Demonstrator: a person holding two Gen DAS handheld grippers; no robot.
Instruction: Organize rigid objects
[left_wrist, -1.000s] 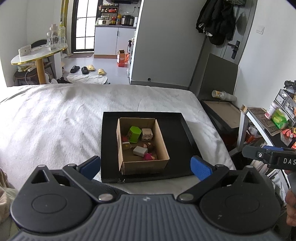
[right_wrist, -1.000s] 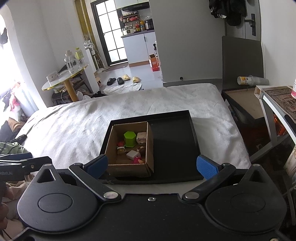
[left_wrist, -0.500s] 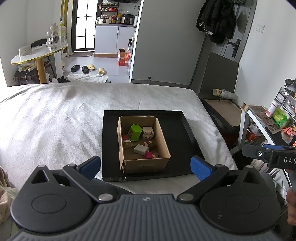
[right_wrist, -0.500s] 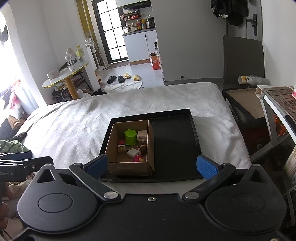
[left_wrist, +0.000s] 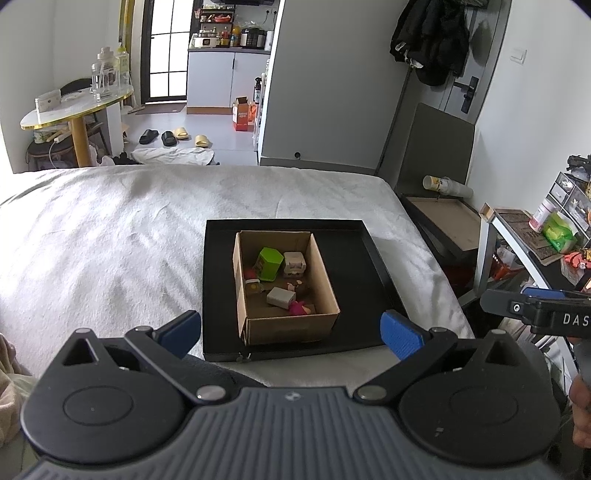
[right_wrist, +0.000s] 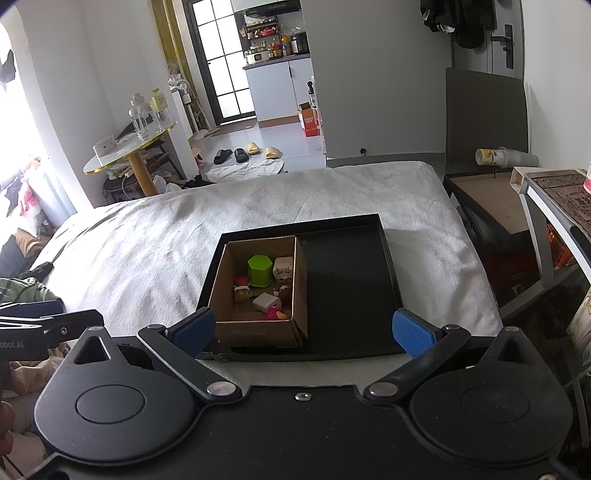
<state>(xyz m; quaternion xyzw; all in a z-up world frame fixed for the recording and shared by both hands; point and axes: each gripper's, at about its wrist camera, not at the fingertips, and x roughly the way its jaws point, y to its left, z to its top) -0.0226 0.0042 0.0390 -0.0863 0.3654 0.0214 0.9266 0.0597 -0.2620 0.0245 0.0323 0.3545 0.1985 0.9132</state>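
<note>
An open cardboard box (left_wrist: 291, 328) (right_wrist: 258, 334) stands on the left part of a black tray (left_wrist: 365, 291) (right_wrist: 351, 288) on the white bed. Inside lie several small toys: a green hexagonal block (left_wrist: 269, 263) (right_wrist: 259, 270), a cream cube (left_wrist: 294, 264) (right_wrist: 283, 268), a white block (left_wrist: 281, 297) (right_wrist: 266, 301) and a pink piece (left_wrist: 300, 308) (right_wrist: 275, 314). My left gripper (left_wrist: 291, 332) hangs open near the tray's front edge, holding nothing. My right gripper (right_wrist: 303, 328) is open too, at the same edge, also without anything in it.
The white bed cover (left_wrist: 110, 236) spreads wide to the left of the tray. To the right stand a low dark side table (right_wrist: 495, 206) and a shelf with clutter (left_wrist: 546, 236). Beyond the bed are a round table (left_wrist: 74, 110), slippers and a kitchen.
Both grippers have drawn back and up a little, so the tray and box look slightly farther and smaller. Nothing in the box has moved.
</note>
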